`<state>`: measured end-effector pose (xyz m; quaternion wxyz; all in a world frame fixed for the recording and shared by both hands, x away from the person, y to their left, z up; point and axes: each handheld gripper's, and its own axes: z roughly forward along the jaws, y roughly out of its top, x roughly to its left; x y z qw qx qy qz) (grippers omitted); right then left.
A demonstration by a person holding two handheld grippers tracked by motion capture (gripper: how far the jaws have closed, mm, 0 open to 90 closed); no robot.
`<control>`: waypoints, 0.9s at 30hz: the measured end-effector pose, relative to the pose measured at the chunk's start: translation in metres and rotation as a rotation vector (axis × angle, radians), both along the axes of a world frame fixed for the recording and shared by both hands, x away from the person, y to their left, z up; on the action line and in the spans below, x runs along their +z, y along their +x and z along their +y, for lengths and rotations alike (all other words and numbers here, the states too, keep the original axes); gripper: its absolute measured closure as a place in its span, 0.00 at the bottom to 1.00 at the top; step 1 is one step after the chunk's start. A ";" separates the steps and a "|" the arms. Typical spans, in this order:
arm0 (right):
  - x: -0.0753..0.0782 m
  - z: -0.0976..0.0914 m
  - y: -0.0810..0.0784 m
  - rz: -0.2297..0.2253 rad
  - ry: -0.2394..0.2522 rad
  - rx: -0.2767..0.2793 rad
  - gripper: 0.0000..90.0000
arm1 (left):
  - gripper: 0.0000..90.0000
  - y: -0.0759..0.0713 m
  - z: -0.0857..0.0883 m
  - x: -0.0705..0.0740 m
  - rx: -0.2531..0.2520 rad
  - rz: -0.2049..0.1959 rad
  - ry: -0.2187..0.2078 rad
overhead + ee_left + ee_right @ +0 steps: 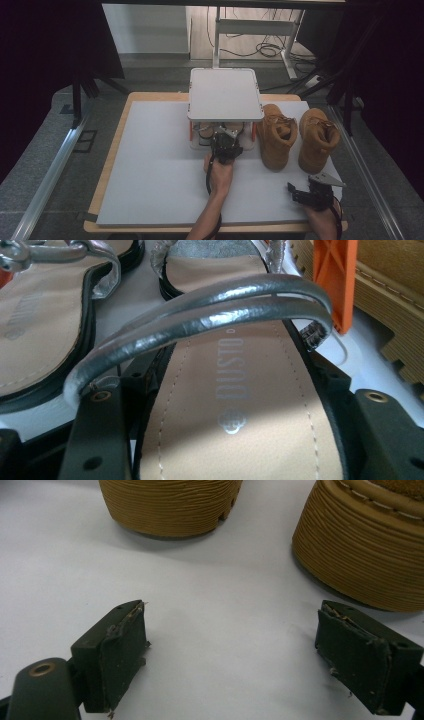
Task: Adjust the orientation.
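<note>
High view: fixed above the near edge, facing forward and down over the whole pale grey table top. Left gripper view: very close, looking along a tan-soled sandal with silver straps under the white two-tier rack. Right gripper view: low, near the surface, facing the heels of two tan suede boots; the high view shares these boots.

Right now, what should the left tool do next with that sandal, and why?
Probably pull the sandal gently back out from under the shelf. The left tool has a jaw on each side of its sole, below the silver straps, so it looks gripped.
</note>
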<state>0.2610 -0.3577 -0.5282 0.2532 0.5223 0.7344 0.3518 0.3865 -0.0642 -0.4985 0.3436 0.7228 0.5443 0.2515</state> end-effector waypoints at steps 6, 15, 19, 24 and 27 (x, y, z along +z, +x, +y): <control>0.000 0.000 0.000 0.000 0.000 0.000 0.14 | 0.42 0.004 -0.008 -0.005 0.016 -0.018 0.013; 0.000 0.000 0.000 0.000 0.000 0.000 0.14 | 0.40 0.002 -0.006 -0.007 -0.009 0.009 0.003; 0.000 0.000 0.000 0.001 0.001 0.000 0.14 | 0.34 -0.001 0.000 -0.002 -0.039 0.015 -0.032; 0.000 0.000 0.000 0.000 0.000 0.000 0.14 | 0.32 -0.014 0.007 0.000 -0.087 0.006 -0.042; 0.000 0.000 0.000 0.000 0.000 -0.001 0.14 | 0.30 -0.021 0.011 -0.001 -0.116 0.012 -0.041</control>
